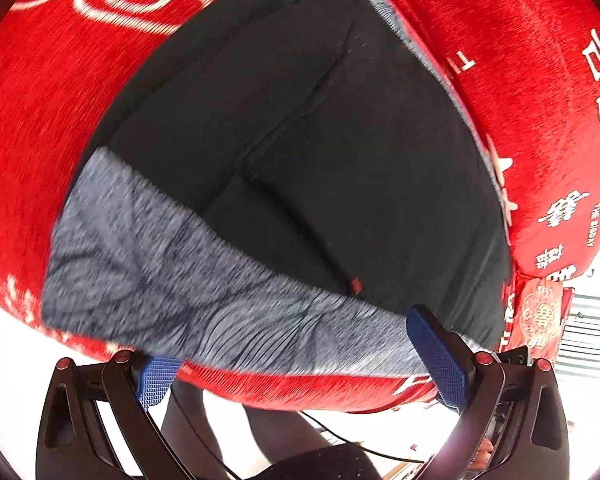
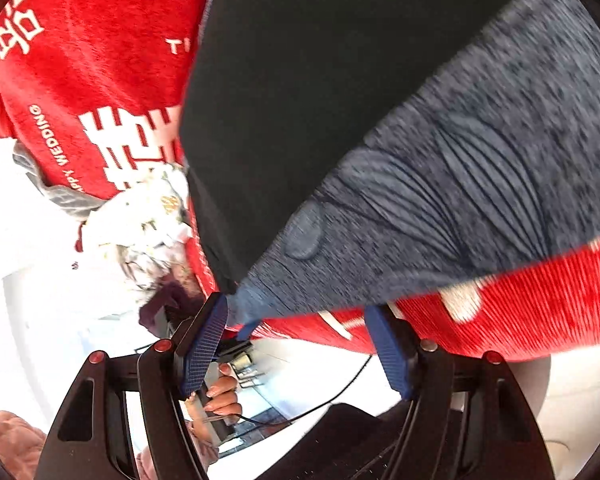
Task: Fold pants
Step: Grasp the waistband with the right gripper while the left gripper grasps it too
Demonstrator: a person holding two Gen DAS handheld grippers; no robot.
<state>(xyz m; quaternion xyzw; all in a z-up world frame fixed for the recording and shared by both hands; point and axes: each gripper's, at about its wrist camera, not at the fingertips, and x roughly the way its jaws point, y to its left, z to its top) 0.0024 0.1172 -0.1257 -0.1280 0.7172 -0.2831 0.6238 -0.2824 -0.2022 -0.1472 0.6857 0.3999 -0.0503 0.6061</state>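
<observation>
Both grippers, left (image 1: 300, 364) and right (image 2: 300, 344), have jaws apart at the pants' (image 1: 300, 140) grey waistband (image 1: 180, 280). Maybe pinch both corners evenly.

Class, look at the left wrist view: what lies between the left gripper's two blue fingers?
The grey waistband of the black pants spans the gap between the left gripper fingers, with the red blanket edge just beneath it. The left wrist view shows this.
</observation>
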